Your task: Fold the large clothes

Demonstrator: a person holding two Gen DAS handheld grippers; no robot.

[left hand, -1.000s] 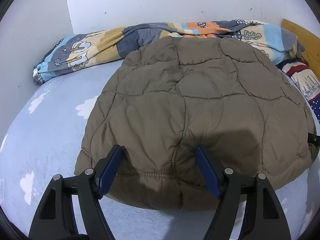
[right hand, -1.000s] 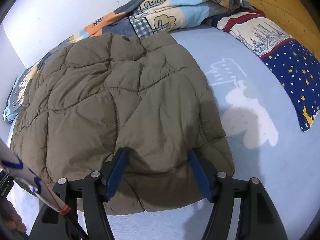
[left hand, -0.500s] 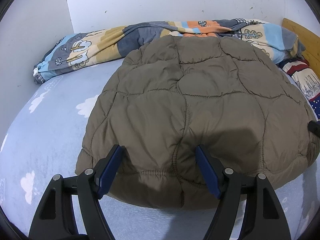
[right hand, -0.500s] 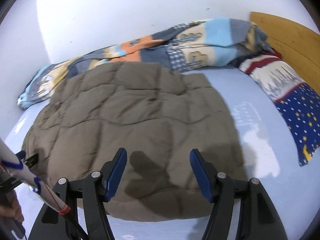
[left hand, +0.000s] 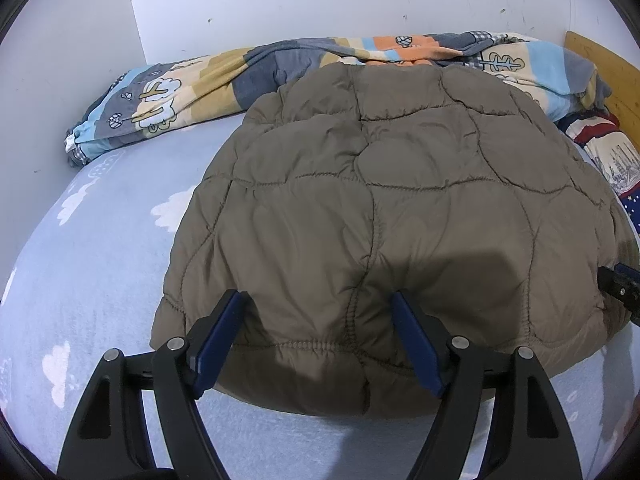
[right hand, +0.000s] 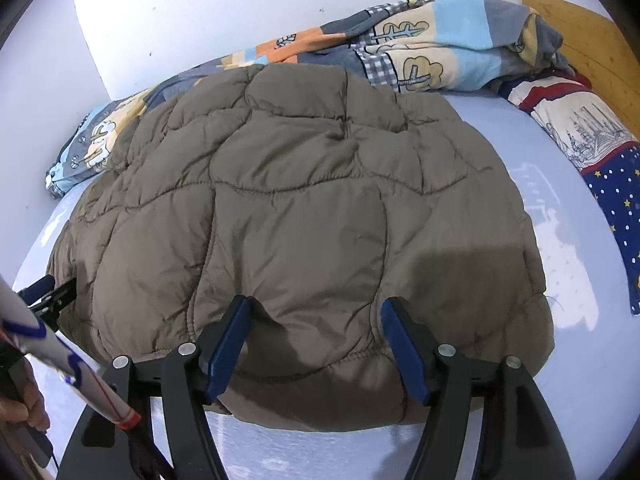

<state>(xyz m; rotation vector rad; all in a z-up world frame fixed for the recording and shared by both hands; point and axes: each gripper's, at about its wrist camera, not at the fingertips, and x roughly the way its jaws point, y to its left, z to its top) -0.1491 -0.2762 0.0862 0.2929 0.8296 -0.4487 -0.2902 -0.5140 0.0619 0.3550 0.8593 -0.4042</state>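
A brown quilted jacket (left hand: 380, 216) lies spread on the pale blue bed sheet (left hand: 92, 280), its thick near edge facing both cameras. My left gripper (left hand: 318, 300) stands wide over the near-left part of that edge. Its blue fingertips dent the padding and a puff of fabric sits between them, not pinched. My right gripper (right hand: 316, 304) rests the same way on the near-right part (right hand: 304, 240), jaws opening, padding between them and not clamped. Each gripper shows at the other view's edge: the right gripper (left hand: 624, 284) and the left gripper (right hand: 48, 294).
A patterned blanket (left hand: 192, 92) is bunched along the white wall behind the jacket. A star-printed pillow (right hand: 616, 184) and a wooden headboard (right hand: 580, 32) lie to the right. A hand (right hand: 20, 408) and a white rod (right hand: 60, 356) show at lower left in the right wrist view.
The right gripper slid along the jacket's near edge and rolled level; the fabric bunched between its fingers now lies flatter. The left gripper has not moved.
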